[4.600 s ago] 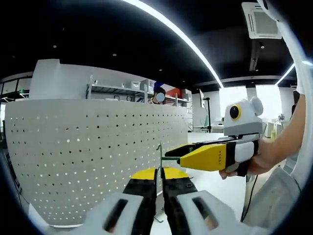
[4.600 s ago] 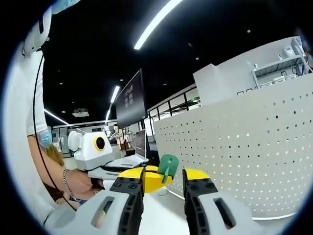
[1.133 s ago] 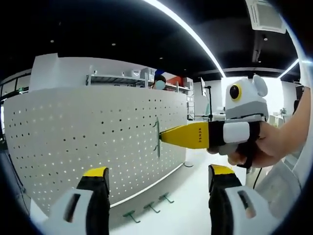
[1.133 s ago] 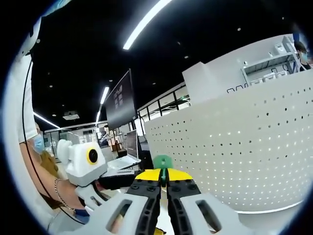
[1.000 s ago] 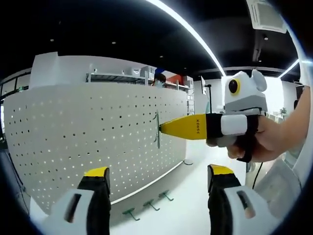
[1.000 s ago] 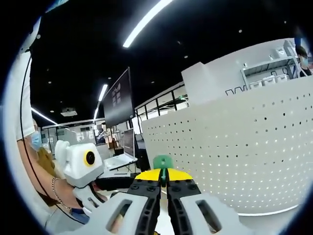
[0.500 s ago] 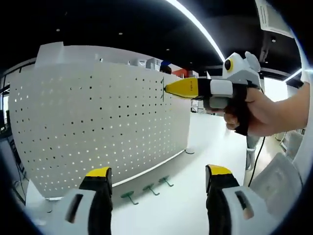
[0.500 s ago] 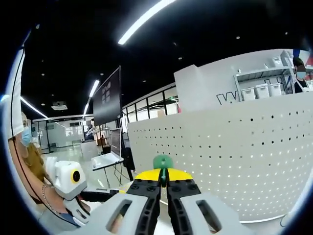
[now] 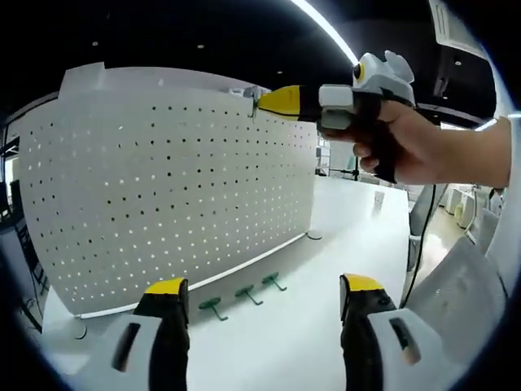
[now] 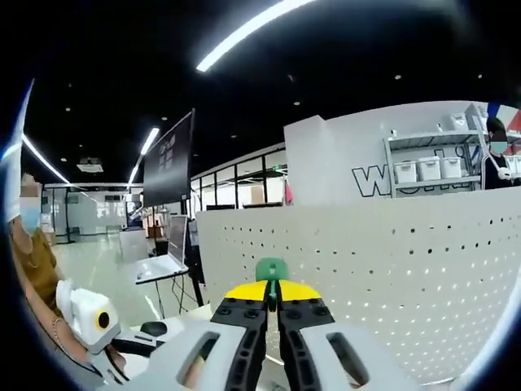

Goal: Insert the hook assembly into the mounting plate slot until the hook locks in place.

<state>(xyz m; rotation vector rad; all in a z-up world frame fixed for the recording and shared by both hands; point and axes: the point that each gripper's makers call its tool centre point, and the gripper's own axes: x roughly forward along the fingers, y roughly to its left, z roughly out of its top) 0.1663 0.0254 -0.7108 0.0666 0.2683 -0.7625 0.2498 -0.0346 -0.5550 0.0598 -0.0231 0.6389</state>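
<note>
The white perforated mounting plate [image 9: 163, 187] stands upright on a white table. In the left gripper view, my right gripper [image 9: 262, 103] comes in from the right in a person's hand, high near the plate's top edge, shut on a small green hook [image 9: 255, 103]. In the right gripper view that green hook [image 10: 271, 269] sticks up from between the closed yellow jaw tips of the right gripper [image 10: 273, 295], with the plate [image 10: 391, 261] just behind. My left gripper [image 9: 264, 287] is low above the table, jaws wide apart and holding nothing.
Three spare green hooks [image 9: 244, 293] lie in a row on the white table [image 9: 277, 342] at the plate's foot. A laptop [image 10: 159, 265] sits on a desk at the left, and a shelf with white boxes [image 10: 427, 167] rises behind the plate.
The left gripper, earlier shut with the hook between both grippers, now stands open. The right gripper has lifted the hook from mid-plate up to the plate's top edge.
</note>
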